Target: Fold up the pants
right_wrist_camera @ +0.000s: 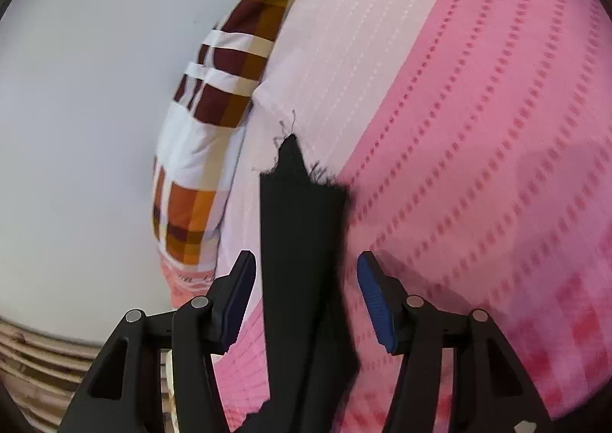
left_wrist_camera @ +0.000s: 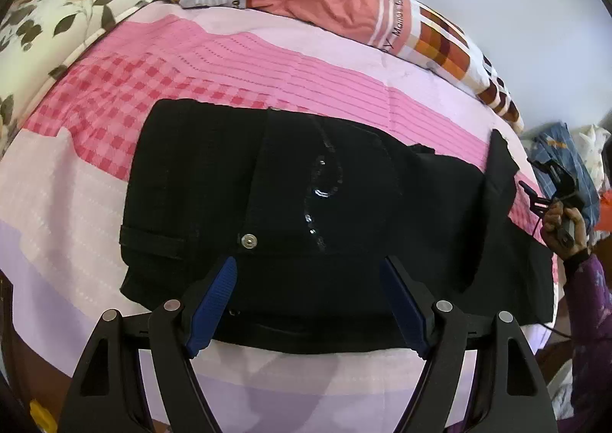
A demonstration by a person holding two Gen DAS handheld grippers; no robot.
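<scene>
Left gripper (left_wrist_camera: 308, 272) spread over pants (left_wrist_camera: 306, 184) waistband.

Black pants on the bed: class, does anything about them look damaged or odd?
Yes. In the right wrist view the leg end of the black pants is ragged, with loose threads sticking out over the pink bedsheet, not a clean hem.
</scene>
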